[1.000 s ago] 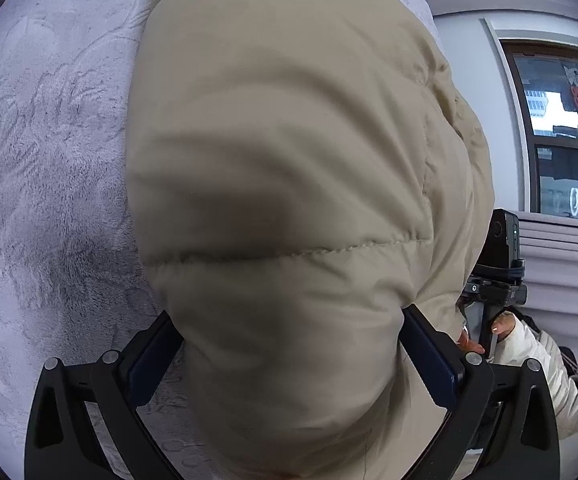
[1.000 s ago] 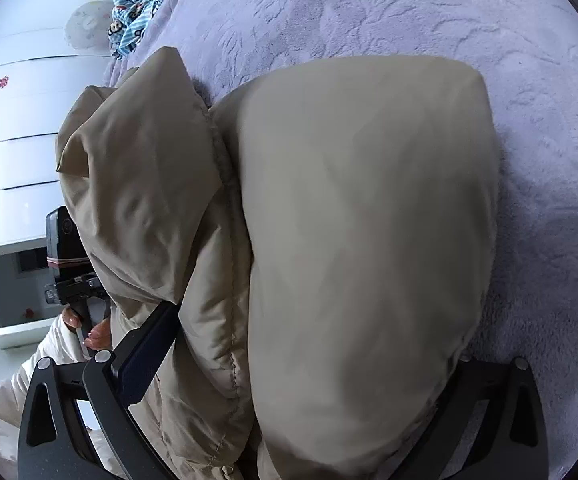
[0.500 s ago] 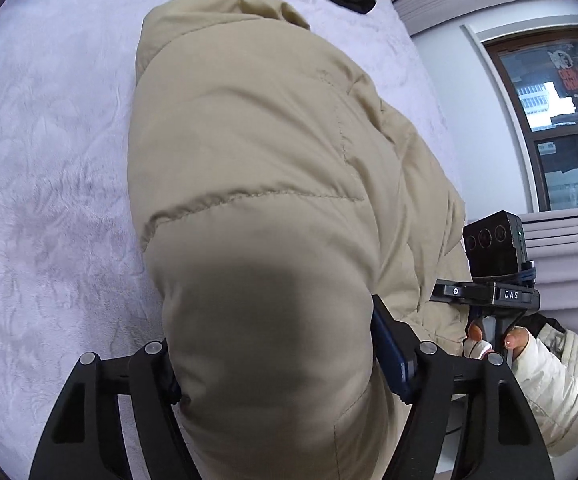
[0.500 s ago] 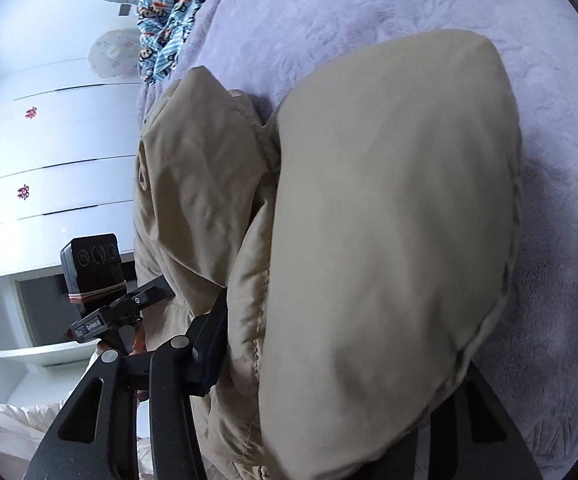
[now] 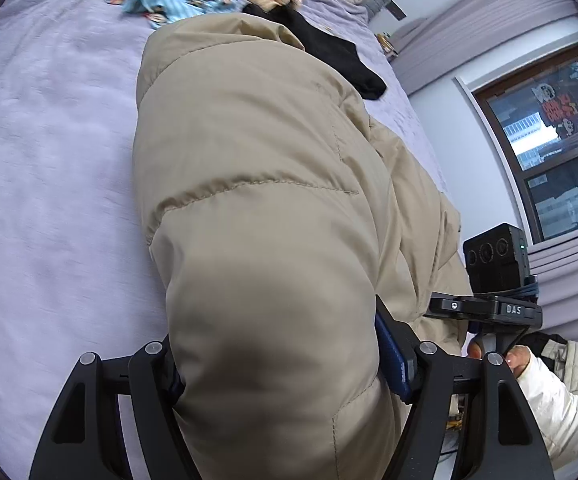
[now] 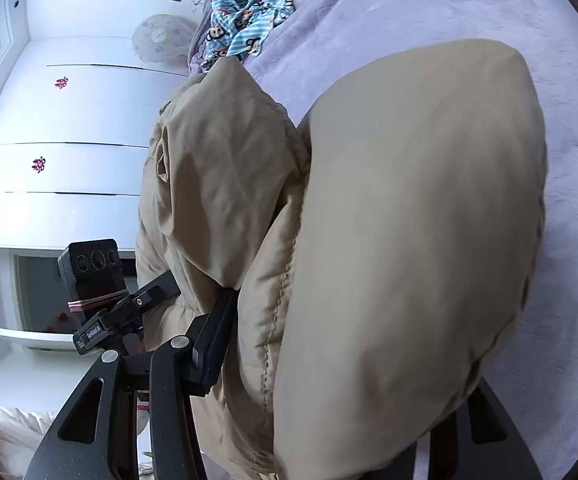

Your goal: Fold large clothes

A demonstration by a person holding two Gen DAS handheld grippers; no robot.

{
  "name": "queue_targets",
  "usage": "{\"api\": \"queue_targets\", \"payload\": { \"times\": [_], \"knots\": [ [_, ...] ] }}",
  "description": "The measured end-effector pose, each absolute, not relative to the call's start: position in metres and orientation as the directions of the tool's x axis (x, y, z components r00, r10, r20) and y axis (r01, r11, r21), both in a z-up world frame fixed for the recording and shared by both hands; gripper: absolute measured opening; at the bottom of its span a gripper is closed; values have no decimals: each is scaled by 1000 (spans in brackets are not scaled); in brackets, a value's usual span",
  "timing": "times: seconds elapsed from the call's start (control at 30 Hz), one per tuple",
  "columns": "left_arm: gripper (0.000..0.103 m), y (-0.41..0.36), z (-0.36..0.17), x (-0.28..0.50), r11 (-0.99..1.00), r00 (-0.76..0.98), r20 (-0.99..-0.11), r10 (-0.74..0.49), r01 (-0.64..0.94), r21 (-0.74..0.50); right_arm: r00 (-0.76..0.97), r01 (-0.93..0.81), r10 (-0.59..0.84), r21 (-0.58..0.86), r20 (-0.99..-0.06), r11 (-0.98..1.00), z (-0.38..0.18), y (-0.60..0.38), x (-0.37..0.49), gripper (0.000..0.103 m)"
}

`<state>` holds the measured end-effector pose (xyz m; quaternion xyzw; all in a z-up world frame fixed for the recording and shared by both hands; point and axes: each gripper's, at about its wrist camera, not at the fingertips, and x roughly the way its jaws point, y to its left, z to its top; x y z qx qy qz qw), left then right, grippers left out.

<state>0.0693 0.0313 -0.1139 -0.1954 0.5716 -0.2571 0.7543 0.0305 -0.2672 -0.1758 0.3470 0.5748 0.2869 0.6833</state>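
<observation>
Soft, even daylight fills both fisheye views, edges bowed with black vignette corners, glare whitening the wardrobe [image 6: 69,128] at nine o'clock, nearest jacket [image 5: 273,320] fabric shadowed and blurred.

Beige puffer jacket [image 5: 257,208], bunched on the bed

Thick, quilted and matte tan, with stitched seams across its panels. It is folded into a bulky bundle, its near end pinched up, its far end resting on the lilac bed cover [image 5: 41,184].
</observation>
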Motion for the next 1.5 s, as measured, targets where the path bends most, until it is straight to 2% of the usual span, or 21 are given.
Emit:
{"api": "queue_targets", "payload": {
  "times": [0.23, 0.4, 0.53, 0.63, 0.73, 0.8, 0.83, 0.87, 1.03, 1.1, 1.2, 1.3, 1.5],
  "knots": [
    [74, 165, -135, 118, 841, 245, -805, -540, 112, -530, 166, -35, 787, 794, -594, 607, -193, -134, 71, 53],
    [75, 225, -169, 135, 874, 286, -829, -480, 69, -482, 148, -23, 739, 744, -658, 667, -209, -81, 93, 53],
    [76, 252, -199, 123, 894, 278, -858, -431, 0, -449, 106, 42, 642, 649, -759, 760, -225, -77, 100, 56],
    [76, 264, -180, 107, 914, 342, -859, -381, -2, -406, 136, 75, 593, 606, -793, 792, -210, -98, 88, 56],
    [76, 283, -153, 117, 926, 433, -835, -340, 0, -377, 259, 99, 440, 477, -860, 873, -174, -126, 66, 56],
    [76, 290, -139, 138, 937, 484, -821, -304, -3, -349, 346, 87, 381, 434, -857, 897, -147, -137, 59, 46],
    [76, 295, -135, 147, 945, 499, -819, -283, -4, -328, 368, 77, 384, 439, -847, 895, -137, -137, 57, 27],
    [76, 292, -134, 163, 951, 505, -821, -266, -3, -310, 384, 61, 396, 451, -834, 890, -129, -133, 57, 22],
    [76, 252, -163, 222, 975, 443, -871, -213, 33, -222, 392, -38, 497, 527, -774, 849, -120, -55, 100, 21],
    [76, 231, -170, 225, 978, 429, -880, -203, 49, -202, 358, -62, 490, 504, -795, 862, -131, -19, 111, 20],
    [76, 199, -175, 218, 985, 436, -884, -168, 106, -135, 292, -43, 396, 402, -871, 915, -167, 3, 104, 20],
    [76, 179, -179, 208, 982, 437, -884, -166, 156, -107, 256, 18, 327, 343, -910, 939, -203, -10, 84, 11],
    [76, 159, -175, 196, 983, 449, -888, -99, 184, -16, 239, 107, 354, 387, -904, 916, -223, -38, 79, 9]
  ]
}}
